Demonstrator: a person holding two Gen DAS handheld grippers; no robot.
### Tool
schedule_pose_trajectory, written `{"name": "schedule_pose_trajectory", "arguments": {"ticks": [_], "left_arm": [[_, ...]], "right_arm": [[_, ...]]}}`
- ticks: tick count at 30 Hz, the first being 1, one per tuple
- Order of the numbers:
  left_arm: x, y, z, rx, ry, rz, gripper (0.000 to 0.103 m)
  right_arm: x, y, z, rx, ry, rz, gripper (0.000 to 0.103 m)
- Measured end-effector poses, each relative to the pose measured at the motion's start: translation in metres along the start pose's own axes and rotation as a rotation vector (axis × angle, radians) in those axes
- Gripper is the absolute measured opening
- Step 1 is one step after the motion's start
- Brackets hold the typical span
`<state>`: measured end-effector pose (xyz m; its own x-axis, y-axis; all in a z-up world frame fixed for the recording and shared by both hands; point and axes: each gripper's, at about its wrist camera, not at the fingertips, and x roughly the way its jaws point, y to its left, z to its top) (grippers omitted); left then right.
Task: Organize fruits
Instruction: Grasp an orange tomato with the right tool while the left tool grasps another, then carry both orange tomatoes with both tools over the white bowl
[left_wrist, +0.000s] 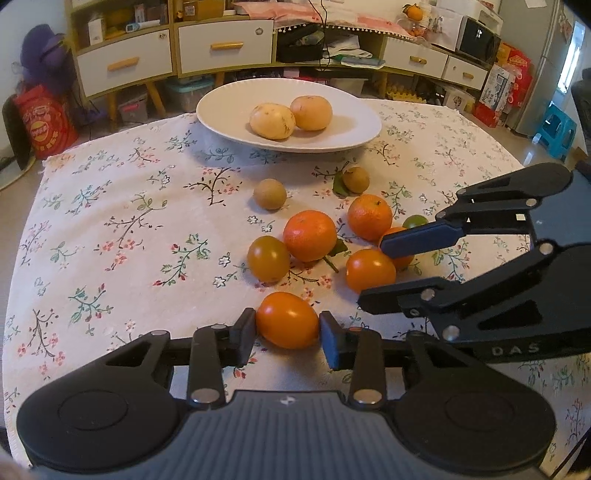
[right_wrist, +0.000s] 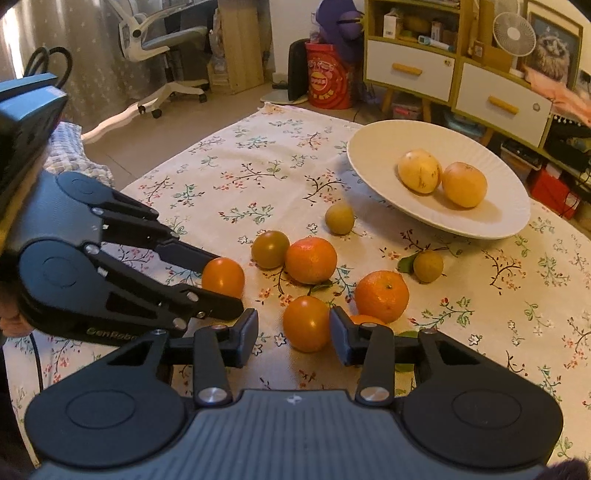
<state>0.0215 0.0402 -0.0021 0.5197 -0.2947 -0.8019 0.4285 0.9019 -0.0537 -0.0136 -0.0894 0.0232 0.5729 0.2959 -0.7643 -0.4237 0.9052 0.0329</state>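
My left gripper (left_wrist: 288, 334) is shut on an orange tomato (left_wrist: 287, 320) that rests on the floral tablecloth; its pads press both sides. From the right wrist view this left gripper (right_wrist: 221, 282) holds the same tomato (right_wrist: 223, 277). A second orange tomato (right_wrist: 306, 323) lies between the fingers of my right gripper (right_wrist: 293, 334). The right pad touches it and a gap shows at the left pad. A white plate (left_wrist: 343, 136) at the back holds two yellow-tan fruits (left_wrist: 272, 120).
Loose on the cloth are two mandarins (left_wrist: 309, 235) (left_wrist: 369, 217), a green-brown tomato (left_wrist: 268, 257), two small brown round fruits (left_wrist: 269, 194) (left_wrist: 355, 180) and a small green fruit (left_wrist: 414, 221). Another orange fruit (right_wrist: 364, 319) sits behind the right finger. Cabinets stand beyond the table.
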Motion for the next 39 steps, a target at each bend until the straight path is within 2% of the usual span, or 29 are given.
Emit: {"name": "schedule_pose_trajectory", "arguments": {"ticks": [9, 18, 27, 39], "left_arm": [[-0.001, 0.002, 0.000, -0.003, 0.005, 0.006, 0.013], [-0.002, 0.002, 0.000, -0.007, 0.010, 0.010, 0.013], [-0.004, 0.004, 0.003, -0.009, 0.008, 0.009, 0.013], [-0.016, 0.009, 0.024, -0.032, -0.047, 0.013, 0.013]], "right_arm": [[0.013, 0.006, 0.001, -0.034, 0.043, -0.046, 0.030], [0.013, 0.007, 0.002, -0.039, 0.048, -0.049, 0.028], [0.007, 0.007, 0.007, -0.034, 0.026, -0.040, 0.028], [-0.010, -0.008, 0.021, 0.030, -0.041, -0.054, 0.028]]}}
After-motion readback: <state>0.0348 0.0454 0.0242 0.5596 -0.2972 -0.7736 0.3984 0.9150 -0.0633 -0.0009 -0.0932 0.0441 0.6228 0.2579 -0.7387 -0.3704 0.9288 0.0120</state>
